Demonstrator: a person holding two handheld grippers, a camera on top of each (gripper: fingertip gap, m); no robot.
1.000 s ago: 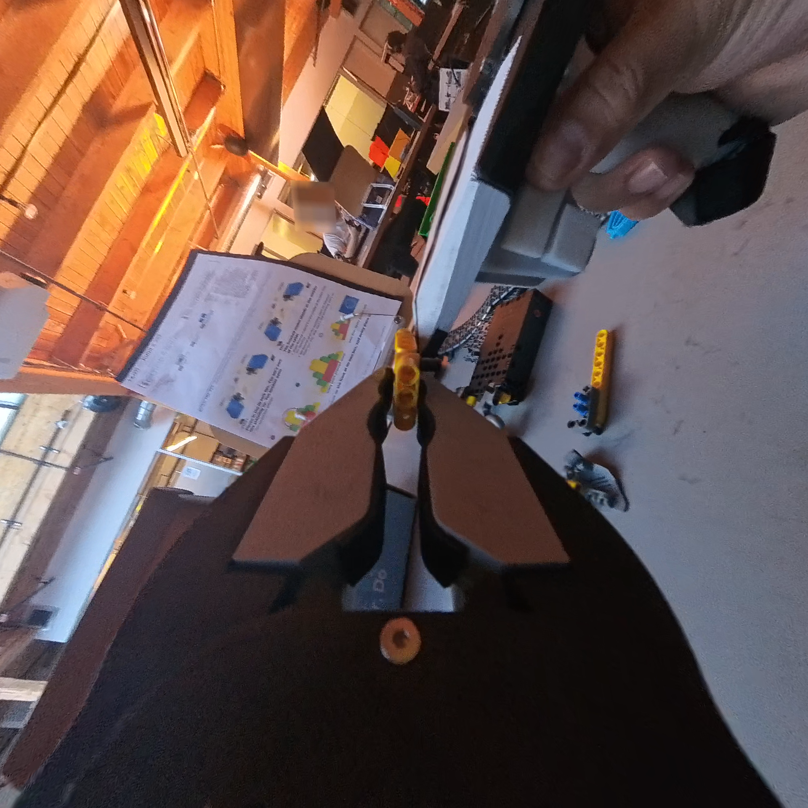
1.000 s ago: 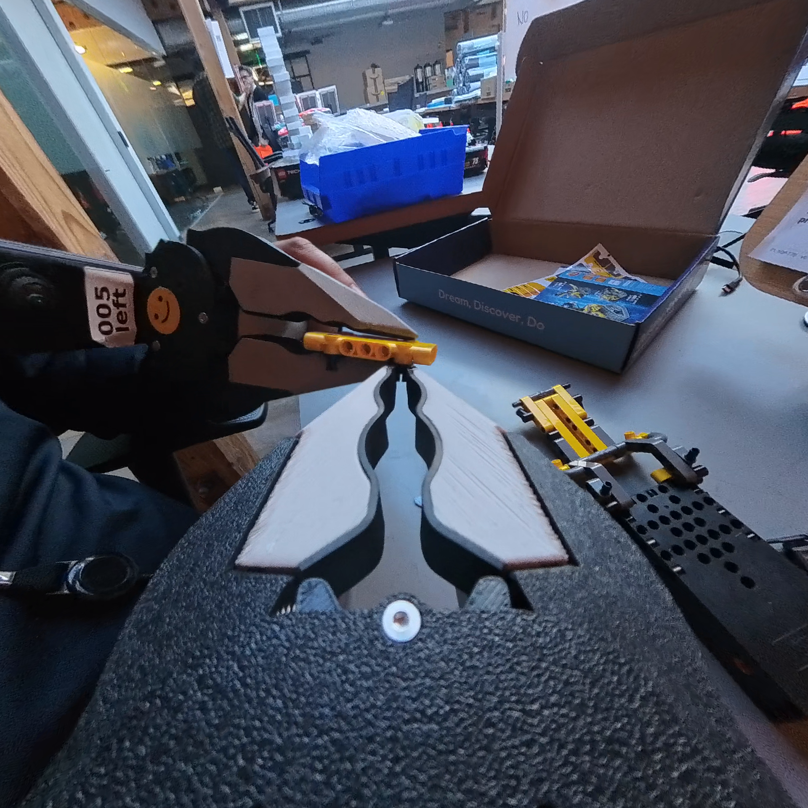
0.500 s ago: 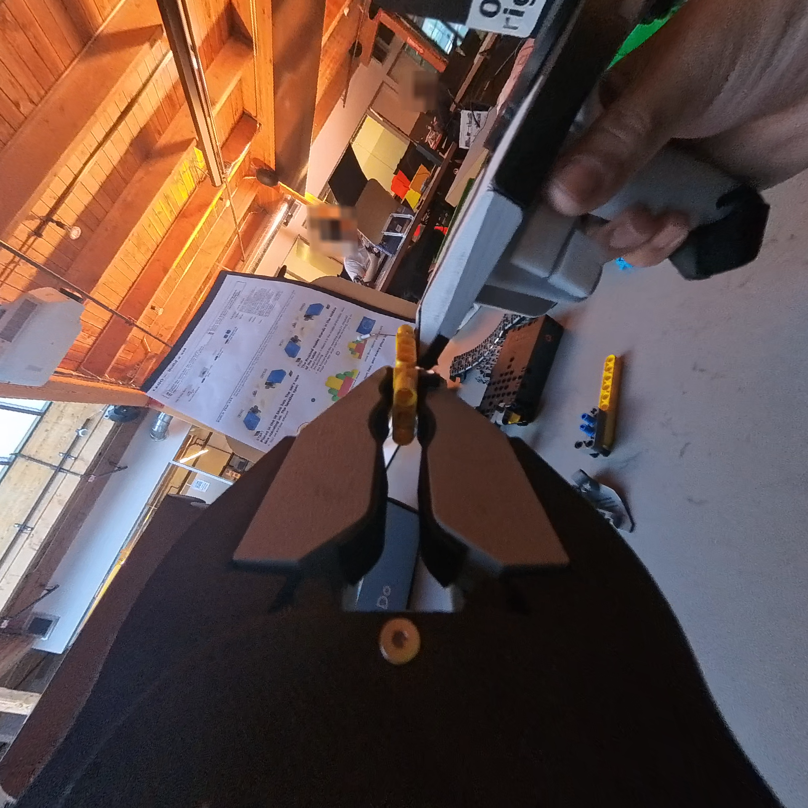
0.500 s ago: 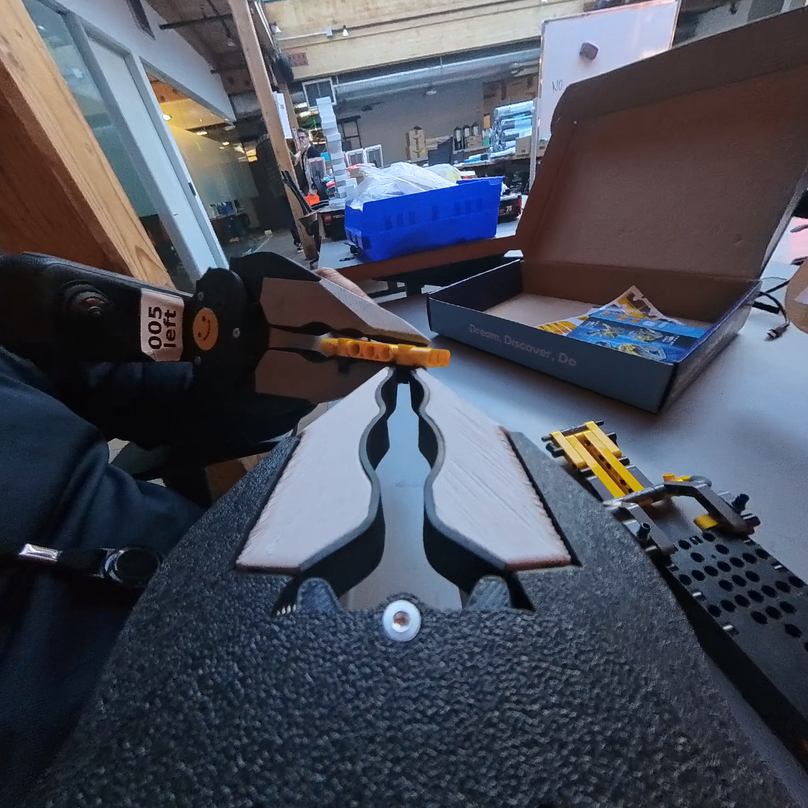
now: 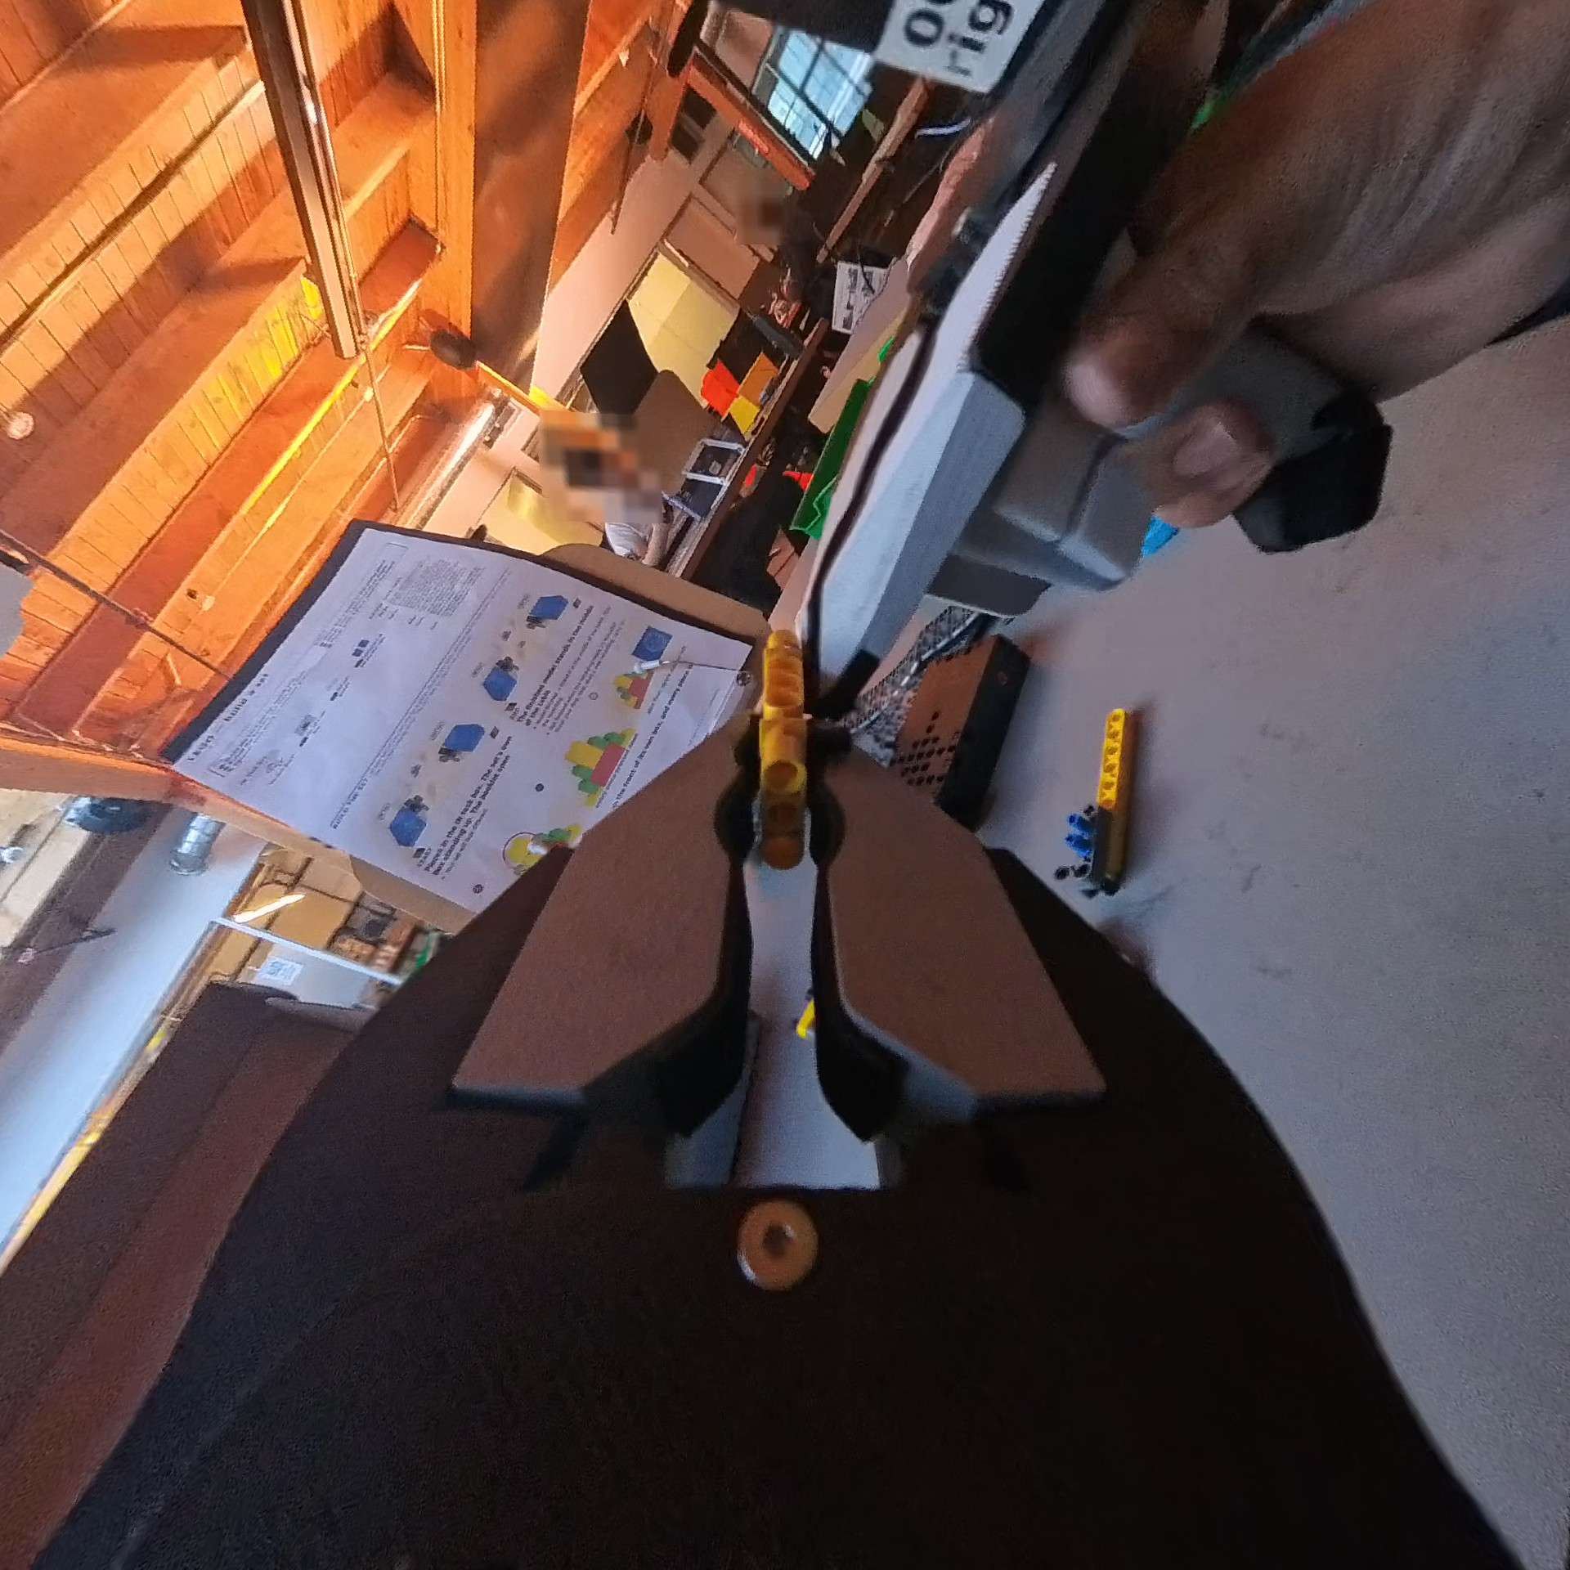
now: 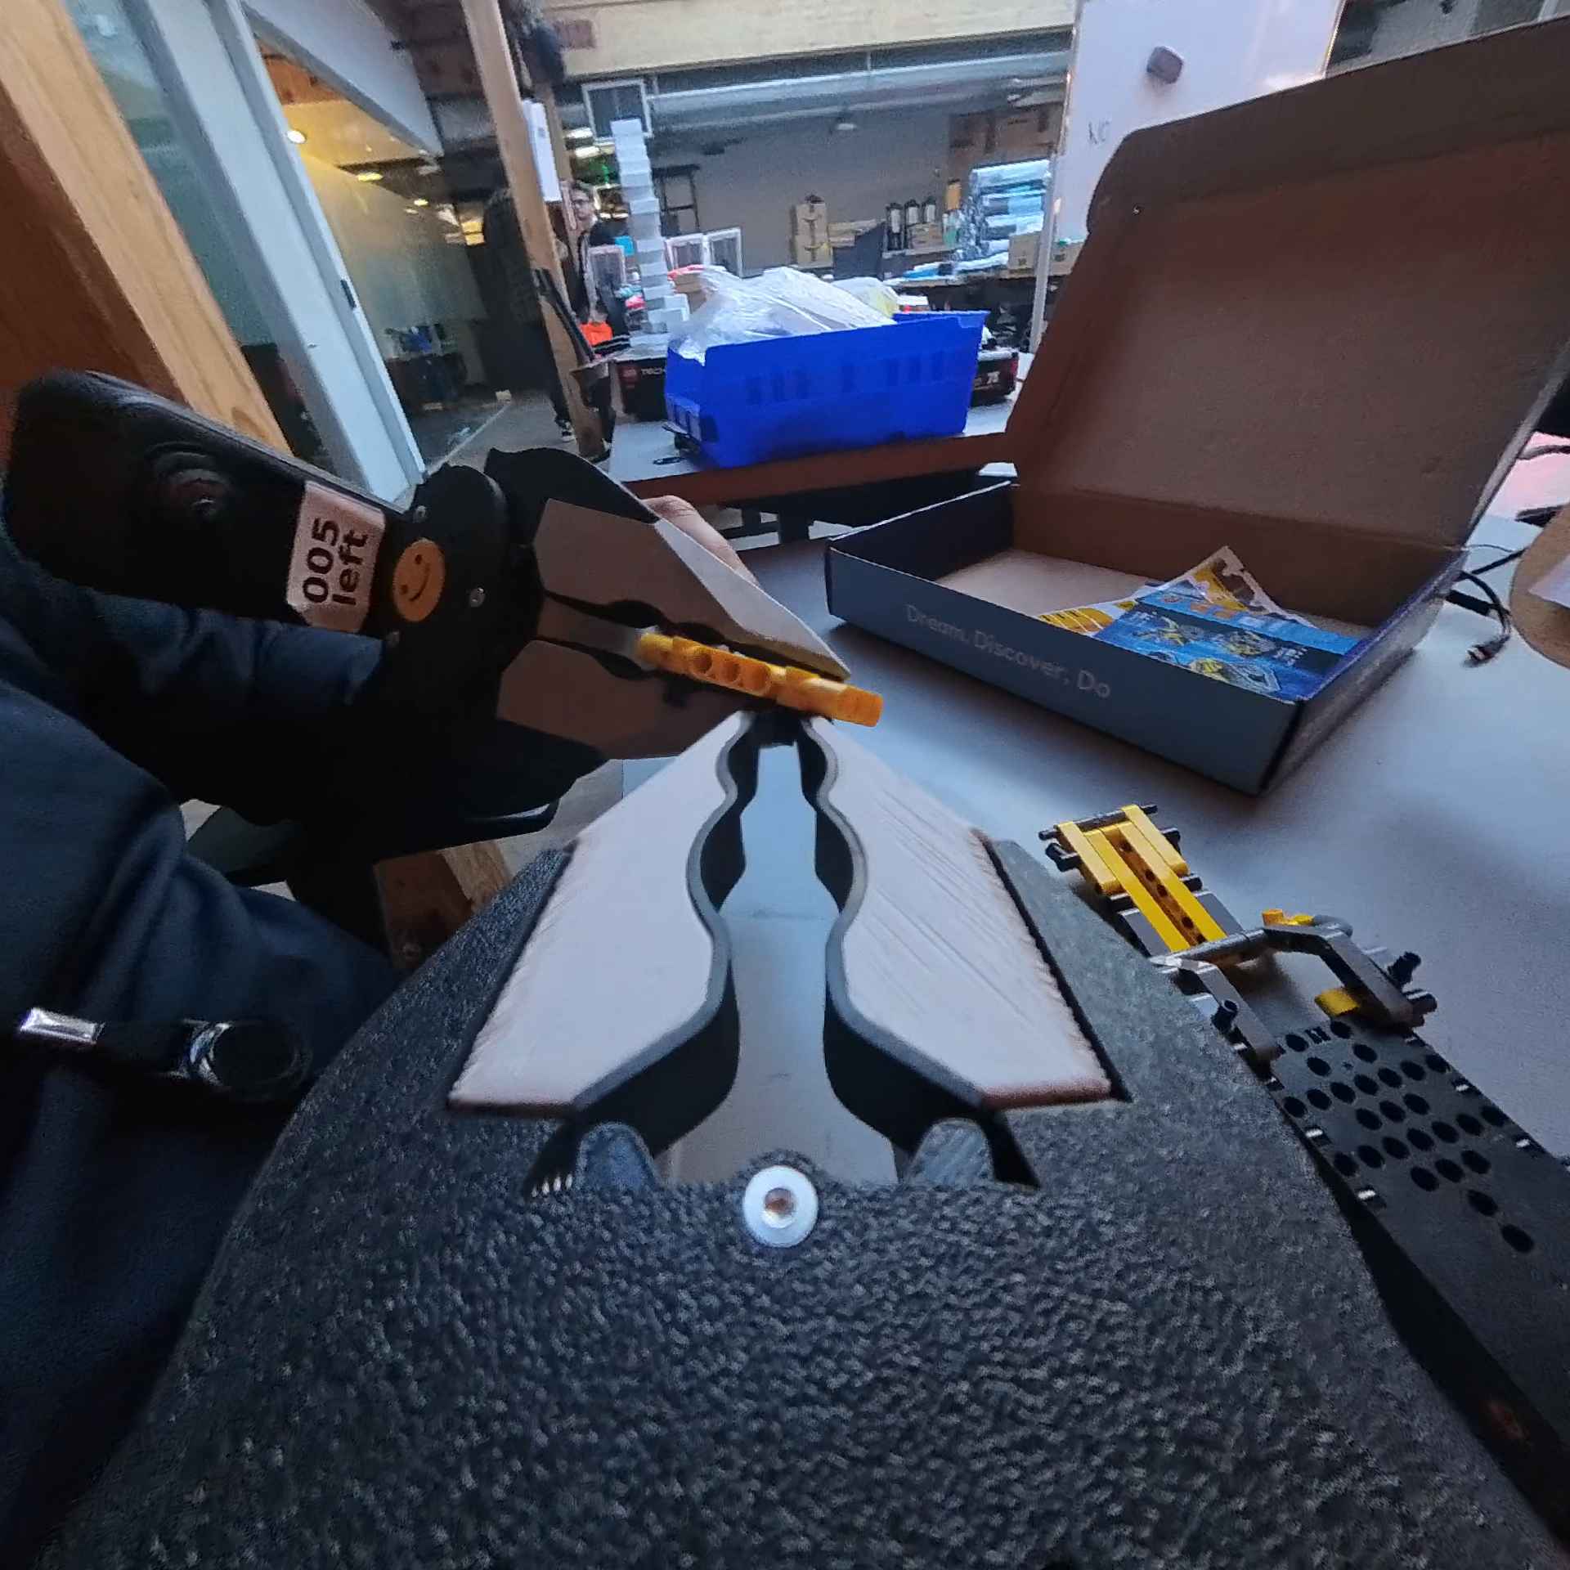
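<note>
Right wrist view: my right tool (image 6: 775,737) is nearly pressed together, pinching a small dark piece (image 6: 777,726) at its tips, right under the beam (image 6: 759,676). The beam is yellow with a row of holes, and its long axis runs crosswise to my right fingers. The left tool (image 5: 782,765) is clamped on it, with one end sticking out past the tips. I cannot tell whether the dark piece touches the beam. To the right on the surface (image 6: 1402,816) lies a black and yellow assembly (image 6: 1257,1002), and farther off an open box (image 6: 1189,646). In the left wrist view a printed sheet (image 5: 459,722) stands beyond the beam.
</note>
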